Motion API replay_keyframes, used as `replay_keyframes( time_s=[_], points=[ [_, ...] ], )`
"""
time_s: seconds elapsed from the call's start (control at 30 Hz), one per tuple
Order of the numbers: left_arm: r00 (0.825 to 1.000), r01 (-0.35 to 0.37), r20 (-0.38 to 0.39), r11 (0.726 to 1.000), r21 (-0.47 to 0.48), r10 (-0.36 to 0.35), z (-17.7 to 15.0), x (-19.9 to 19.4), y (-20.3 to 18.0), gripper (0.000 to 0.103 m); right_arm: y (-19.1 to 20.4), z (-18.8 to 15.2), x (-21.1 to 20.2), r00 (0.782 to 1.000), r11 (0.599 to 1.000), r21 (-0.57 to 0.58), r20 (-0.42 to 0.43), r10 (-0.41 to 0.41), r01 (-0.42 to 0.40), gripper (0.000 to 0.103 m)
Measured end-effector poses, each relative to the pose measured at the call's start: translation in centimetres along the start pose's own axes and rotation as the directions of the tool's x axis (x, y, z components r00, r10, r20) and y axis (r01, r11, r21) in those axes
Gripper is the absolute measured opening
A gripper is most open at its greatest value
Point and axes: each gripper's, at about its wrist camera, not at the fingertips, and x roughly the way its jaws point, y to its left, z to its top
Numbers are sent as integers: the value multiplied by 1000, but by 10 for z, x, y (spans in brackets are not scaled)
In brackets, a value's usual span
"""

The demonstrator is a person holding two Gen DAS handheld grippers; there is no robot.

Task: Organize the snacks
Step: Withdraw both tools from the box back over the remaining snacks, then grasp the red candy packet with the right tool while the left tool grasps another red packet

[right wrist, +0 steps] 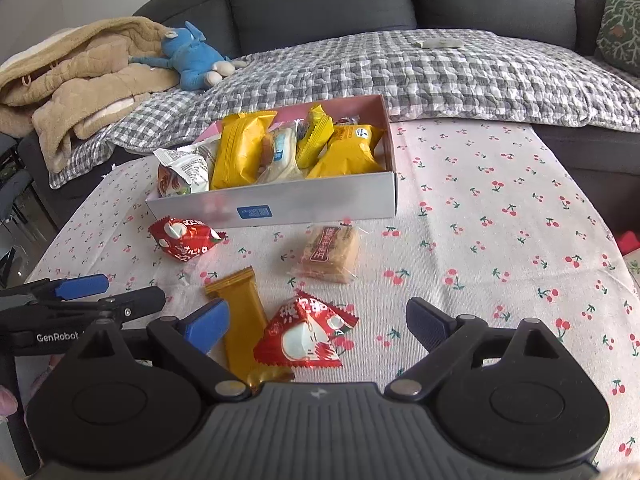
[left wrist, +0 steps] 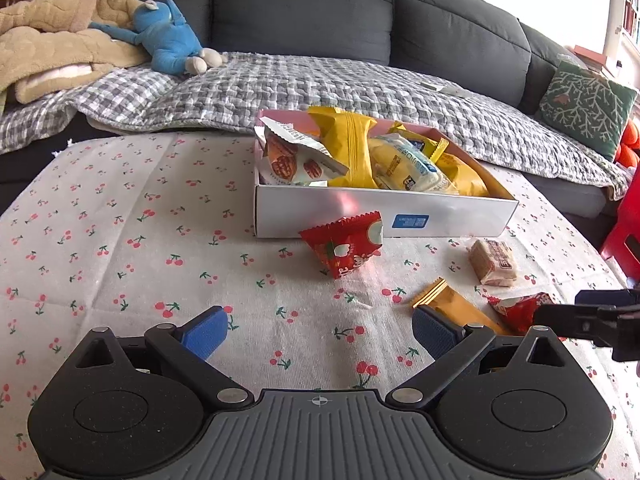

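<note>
A white box (left wrist: pixel 448 216) holds several yellow and white snack packets. Loose on the cherry-print cloth in front of it lie a red packet (left wrist: pixel 344 248), a tan cracker packet (left wrist: pixel 492 262), a gold bar (left wrist: pixel 452 304) and a second red packet (left wrist: pixel 520 310). My left gripper (left wrist: pixel 320 332) stands open over bare cloth, short of the first red packet. My right gripper (right wrist: pixel 318 326) is open, with the second red packet (right wrist: pixel 308 336) and the gold bar (right wrist: pixel 244 320) lying between its fingers; the pads touch neither. The cracker packet (right wrist: pixel 330 254) lies just beyond.
A dark sofa (left wrist: pixel 304 8) with a checked quilt (left wrist: pixel 320 84) runs behind the table. A beige blanket (left wrist: pixel 48 40) and a blue plush toy (left wrist: pixel 168 40) sit at its left, a green cushion (left wrist: pixel 584 108) at its right. Something red (left wrist: pixel 624 228) stands beside the table's right edge.
</note>
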Motion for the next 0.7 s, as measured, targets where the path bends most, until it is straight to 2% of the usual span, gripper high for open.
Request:
replay_keyframes(
  time_s=[0.27,0.33,0.47,0.53,0.7],
  points=[
    [999,-28,33,999,23,28,0,18,-8,100,4,-9,9,1000,999,-52,-29,6,-8,88],
    [999,-33,35,999,23,33,2,24,-9,100,6,-10,11,999,998,-59,-35,14,-16,80],
    [999,-26,42,999,20,25,7,31,-12,100,8,-8,13,999,998,-65,-29,13,-15,73],
    [998,-18,52,1000,19,17,9,33,-13,99,7,-7,14,999,998,-62,-29,21,-23,65],
    [997,-13,78,999,36,11,17,36,-19,94,5,-5,14,999,998,-56,-29,26,-27,55]
  ],
)
